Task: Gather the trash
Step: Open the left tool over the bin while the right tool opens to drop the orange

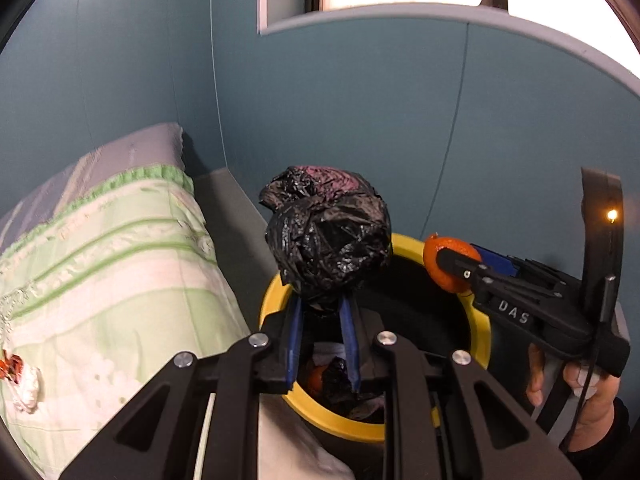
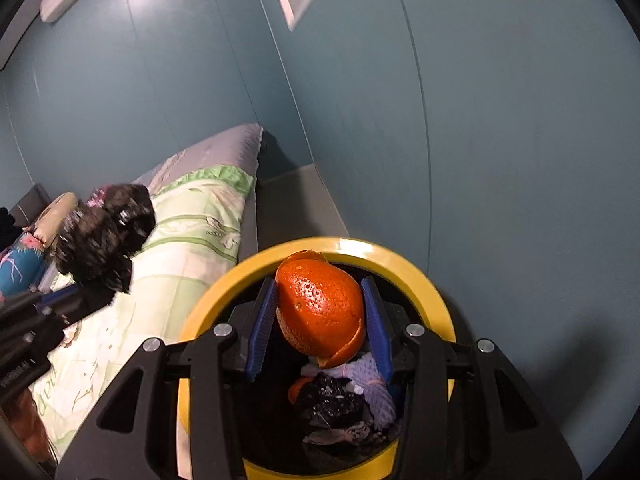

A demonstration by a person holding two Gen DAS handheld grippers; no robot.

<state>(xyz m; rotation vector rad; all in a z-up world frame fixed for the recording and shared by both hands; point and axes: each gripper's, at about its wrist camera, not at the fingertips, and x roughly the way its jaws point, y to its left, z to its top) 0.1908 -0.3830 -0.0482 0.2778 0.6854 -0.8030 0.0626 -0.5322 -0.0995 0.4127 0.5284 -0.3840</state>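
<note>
At far left, bed (image 1: pixel 100 264) with green-striped quilt (image 2: pixel 192 240), pushed against teal wall (image 1: pixel 360 120); red-and-white scrap (image 1: pixel 18 380) lying on quilt near left edge of left wrist view. Further right, beside bed, yellow-rimmed bin (image 2: pixel 400 256) on floor, close to wall.

Over bin's left rim, left tongs (image 1: pixel 322 304), narrowed and pinching neck of crumpled black bag (image 1: pixel 328 248); bag standing up above blue pads (image 1: pixel 350 340), pink patch showing at its top. Same bag visible in right wrist view, blurred, above quilt at left (image 2: pixel 104 232).

Over bin's mouth, right tongs (image 2: pixel 320 312), part-closed and pinching orange peel (image 2: pixel 320 308) between blue pads (image 2: pixel 262 320); peel dome-side toward camera, torn edge at bottom right. From left wrist view, right tongs (image 1: pixel 448 264) reaching in from right with peel (image 1: pixel 444 248) above far rim, hand (image 1: pixel 580 392) on handle at lower right.

Inside bin, below peel: black plastic wad (image 2: pixel 328 400), lilac mesh (image 2: pixel 372 384), sliver of orange (image 2: pixel 298 390), grey scrap at bottom.

Up at top, window ledge (image 1: pixel 400 20), bright glare beyond.
</note>
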